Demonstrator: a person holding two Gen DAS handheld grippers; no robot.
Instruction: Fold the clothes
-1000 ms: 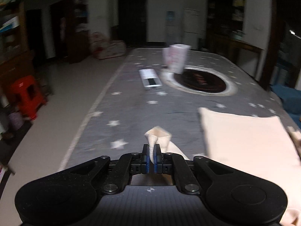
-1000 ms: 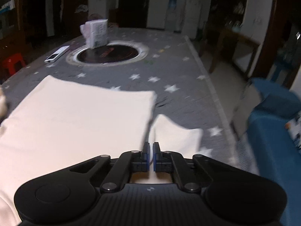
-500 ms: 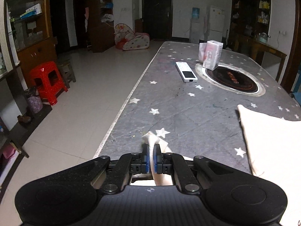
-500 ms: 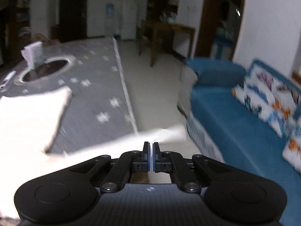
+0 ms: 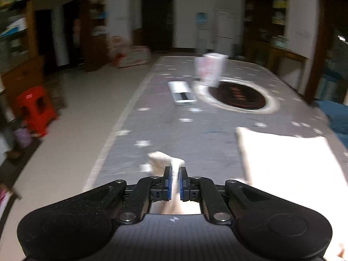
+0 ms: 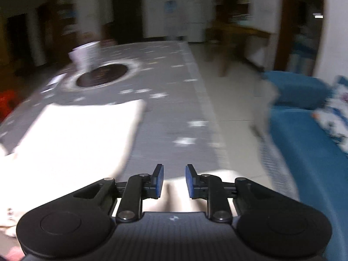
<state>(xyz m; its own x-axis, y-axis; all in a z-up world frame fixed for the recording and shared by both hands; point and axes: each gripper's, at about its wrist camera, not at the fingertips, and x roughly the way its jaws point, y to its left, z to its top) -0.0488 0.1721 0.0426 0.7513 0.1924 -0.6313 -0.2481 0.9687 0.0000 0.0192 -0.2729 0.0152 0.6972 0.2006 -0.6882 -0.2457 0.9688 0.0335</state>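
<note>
Grippers: two, the left gripper (image 5: pixel 174 175) and the right gripper (image 6: pixel 174 174)
Garments: one cream garment (image 5: pixel 291 163) on the table
Tables: one grey starred table (image 5: pixel 195 130)
Hotplates: one round dark hotplate (image 5: pixel 237 96) set in the table
Remotes: one remote (image 5: pixel 181 92)
Packs: one white pack (image 5: pixel 209 69)
Stools: one red stool (image 5: pixel 35 108)
Sofas: one blue sofa (image 6: pixel 304 143)
Doors: one dark door (image 5: pixel 157 20)
</note>
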